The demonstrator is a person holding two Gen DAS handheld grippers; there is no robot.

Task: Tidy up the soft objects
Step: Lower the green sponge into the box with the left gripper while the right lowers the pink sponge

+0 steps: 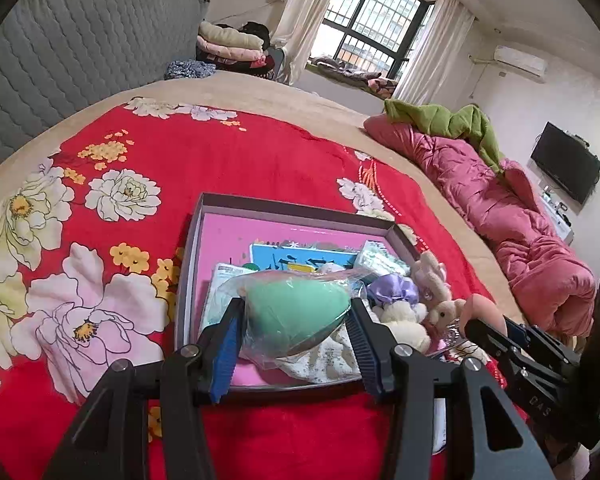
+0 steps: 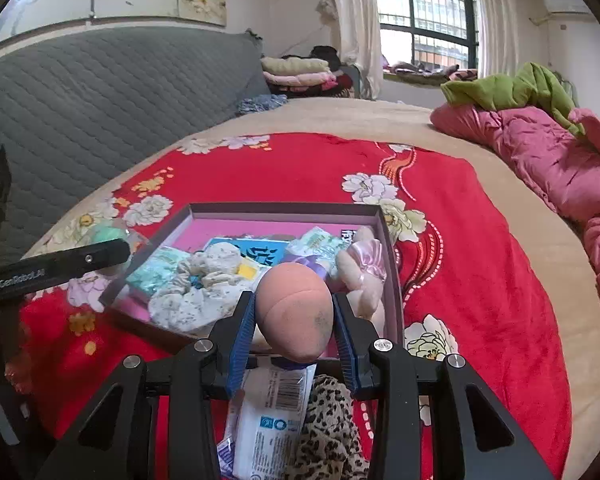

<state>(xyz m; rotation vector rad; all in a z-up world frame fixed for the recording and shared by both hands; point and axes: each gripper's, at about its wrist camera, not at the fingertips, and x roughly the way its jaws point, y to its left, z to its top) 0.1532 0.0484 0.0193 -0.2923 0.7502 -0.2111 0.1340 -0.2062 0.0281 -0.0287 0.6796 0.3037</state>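
Left hand-held gripper (image 1: 296, 316) grasps a bagged green sponge (image 1: 296, 312), right hand-held gripper (image 2: 294, 320) a peach sponge (image 2: 296, 312); lower each gently into the box (image 1: 292, 204) before releasing.

A mint-green egg-shaped sponge (image 1: 296, 312) in a clear plastic wrapper sits clamped between the left gripper's (image 1: 296, 322) pads, above the near end of a shallow pink-lined box (image 1: 300, 210). A peach egg-shaped sponge (image 2: 296, 306), smudged grey on one side, is pinched in the right gripper (image 2: 294, 320). In the box lie plush bunnies (image 1: 432, 300), a floral scrunchie (image 2: 204, 288) and tissue packs (image 2: 156, 274).
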